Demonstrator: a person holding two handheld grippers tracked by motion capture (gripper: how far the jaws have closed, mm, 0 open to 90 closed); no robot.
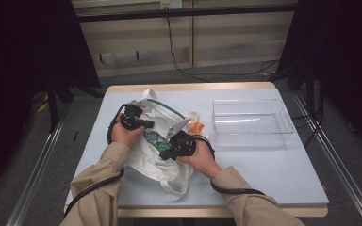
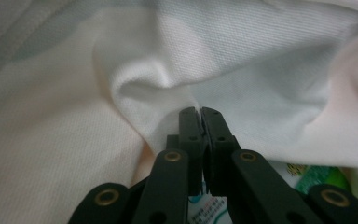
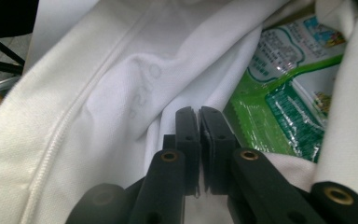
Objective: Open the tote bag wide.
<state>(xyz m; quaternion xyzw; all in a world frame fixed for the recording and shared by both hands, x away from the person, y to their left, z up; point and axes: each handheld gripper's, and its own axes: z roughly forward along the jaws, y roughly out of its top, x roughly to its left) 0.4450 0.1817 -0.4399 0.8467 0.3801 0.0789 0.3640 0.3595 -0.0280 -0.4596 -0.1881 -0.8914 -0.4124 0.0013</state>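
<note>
My sleeves (image 1: 104, 188) are coming in nearest the camera, w/ cables trailing from both claws. I'm pinching the white cloth bag (image 1: 156, 162) at its mouth w/ both: left gripper (image 1: 140, 123) is clamped on a fold of the far-left rim, right gripper (image 1: 169, 151) is clamped on the near-right rim, cloth nipped between the pads in each gripper view. Jaws look nearly together, just fabric thickness apart.

Between my two claws the bag mouth is gaping, and a green-and-white packet (image 3: 284, 88) is lying inside, just beyond my right jaws. Something orange (image 1: 196, 127) is peeking out just right of that claw.

I judge I'm at the opening step: spreading the bag so contents can come out. Next move prob. needs one claw to let go and reach in for the packet while the other keeps the rim up, w/o the cloth collapsing.

A clear plastic tray (image 1: 285, 123) is sitting well right of my right claw. Surface: pale grey table (image 1: 264, 169) w/ wood edge. Room: dim, dark curtains at both sides, grey floor, cables beyond.
</note>
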